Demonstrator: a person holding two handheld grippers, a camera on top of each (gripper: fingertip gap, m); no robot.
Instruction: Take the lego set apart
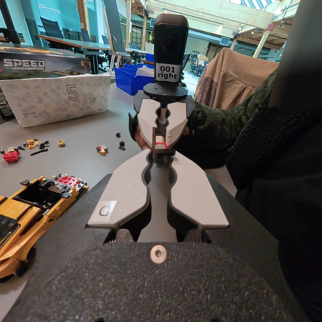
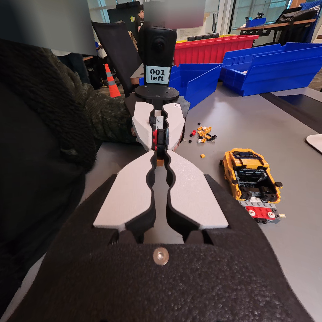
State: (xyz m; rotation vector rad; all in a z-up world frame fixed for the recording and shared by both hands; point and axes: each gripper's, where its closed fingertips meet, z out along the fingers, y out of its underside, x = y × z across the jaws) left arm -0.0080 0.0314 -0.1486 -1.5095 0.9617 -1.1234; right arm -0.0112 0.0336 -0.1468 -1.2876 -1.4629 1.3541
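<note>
The left gripper (image 1: 159, 157) and right gripper (image 2: 160, 156) meet tip to tip above the grey tabletop (image 2: 244, 125), each with fingers nearly closed, pinching opposite ends of one small brick assembly (image 2: 159, 139). The yellow lego car (image 2: 250, 179) lies right of them in the right wrist view.
</note>
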